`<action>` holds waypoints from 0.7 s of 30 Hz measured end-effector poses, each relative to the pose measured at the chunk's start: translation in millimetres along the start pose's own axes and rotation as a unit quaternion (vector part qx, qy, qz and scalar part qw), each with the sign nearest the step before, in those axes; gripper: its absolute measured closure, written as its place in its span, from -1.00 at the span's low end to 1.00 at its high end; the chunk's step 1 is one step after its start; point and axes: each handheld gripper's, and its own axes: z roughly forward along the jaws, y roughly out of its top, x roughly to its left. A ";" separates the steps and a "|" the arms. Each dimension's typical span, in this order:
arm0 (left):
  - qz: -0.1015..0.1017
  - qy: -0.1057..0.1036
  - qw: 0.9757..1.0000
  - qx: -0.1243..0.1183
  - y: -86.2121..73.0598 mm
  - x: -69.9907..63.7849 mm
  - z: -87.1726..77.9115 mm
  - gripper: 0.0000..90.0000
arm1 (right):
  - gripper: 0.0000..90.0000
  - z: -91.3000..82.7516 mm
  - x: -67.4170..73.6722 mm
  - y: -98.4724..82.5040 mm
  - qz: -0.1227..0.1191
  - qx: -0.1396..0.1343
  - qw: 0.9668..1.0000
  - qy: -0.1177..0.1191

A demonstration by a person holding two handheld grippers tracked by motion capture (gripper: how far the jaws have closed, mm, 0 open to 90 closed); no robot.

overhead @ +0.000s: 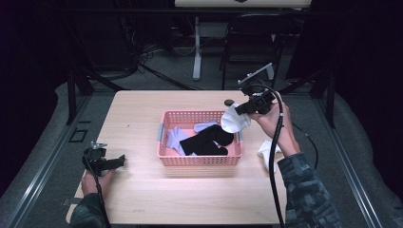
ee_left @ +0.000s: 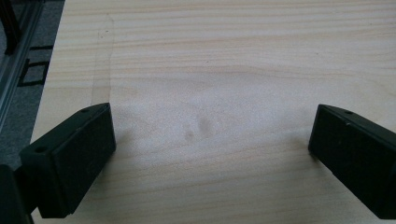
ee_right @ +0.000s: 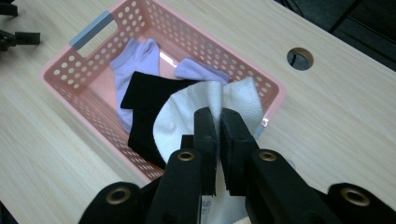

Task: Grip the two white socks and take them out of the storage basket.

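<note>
A pink perforated basket (overhead: 199, 159) (ee_right: 84, 88) sits mid-table with a lilac sock (overhead: 175, 138) (ee_right: 133, 60) and a black sock (overhead: 209, 141) (ee_right: 144, 102) inside. My right gripper (overhead: 243, 108) (ee_right: 217, 116) is shut on a white sock (overhead: 234, 119) (ee_right: 180, 116), which hangs over the basket's right end. A second white sock (overhead: 266, 147) lies on the table by the person's right wrist. My left gripper (overhead: 121, 161) (ee_left: 210, 140) rests low over bare wood at the table's left, jaws wide open and empty.
The wooden table (overhead: 142, 194) has a round cable hole (overhead: 229, 102) (ee_right: 300, 58) beyond the basket. Grey handles (ee_right: 92, 30) sit on the basket's ends. A chair and desk legs stand on the dark floor behind the table.
</note>
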 end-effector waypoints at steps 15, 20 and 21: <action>0.001 0.000 1.000 0.000 0.2 0.2 0.0 -0.99 | 0.92 -19.0 -38.5 -35.3 0.027 0.006 0.999 -0.038; 0.001 0.000 1.000 0.000 0.1 0.1 0.1 -0.99 | 0.92 -19.2 -51.7 -51.4 0.041 0.009 0.998 -0.049; 0.002 0.000 1.000 0.000 0.2 0.2 0.1 -0.99 | 0.92 -18.9 -54.4 -54.3 0.045 0.009 0.998 -0.052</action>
